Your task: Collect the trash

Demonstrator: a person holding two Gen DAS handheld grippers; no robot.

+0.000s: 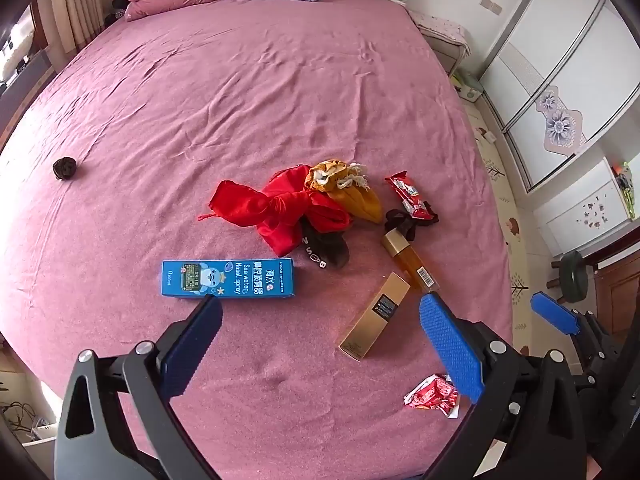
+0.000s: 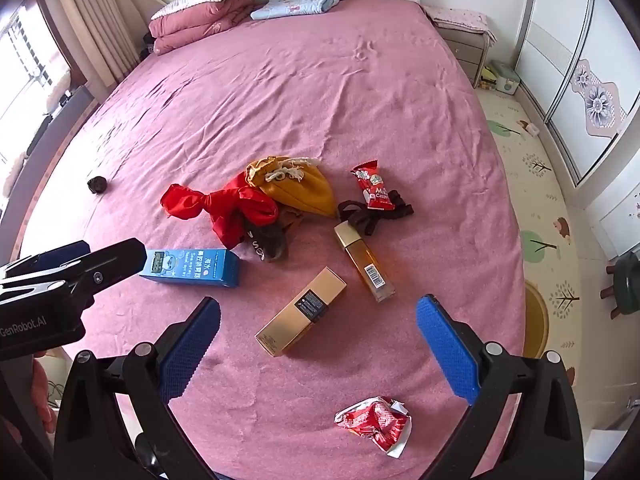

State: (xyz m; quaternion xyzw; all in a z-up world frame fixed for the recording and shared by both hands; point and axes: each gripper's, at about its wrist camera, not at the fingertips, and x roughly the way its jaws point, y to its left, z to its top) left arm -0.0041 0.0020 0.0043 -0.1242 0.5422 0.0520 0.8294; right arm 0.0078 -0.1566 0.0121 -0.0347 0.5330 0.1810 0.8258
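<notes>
Two tongs of mine hang released over the pink bed (image 1: 280, 80). Left wrist: left gripper (image 1: 320, 316) empty, crumpled red wrapper (image 1: 432, 396) at five o'clock. Right wrist: right gripper (image 2: 318, 316) empty, the wrapper (image 2: 374, 424) at six o'clock, gold box (image 2: 302, 312) between my fingers.

We saw a pink sheet (image 2: 320, 92) under everything. On it lay a blue box (image 2: 192, 268) with white lettering, and beside that box a plain gold box (image 2: 300, 312) with a small dark label. Beyond the gold box lay an amber bottle (image 2: 364, 264) with a gold cap and a white barcode. A red cloth (image 2: 224, 208) and a mustard pouch (image 2: 300, 190) lay behind the blue box. The wrapper (image 2: 374, 424) nearest us was red and white; the packet (image 2: 370, 186) past the bottle was red too. Our gripper pads (image 2: 446, 350) were blue, finely dotted.
</notes>
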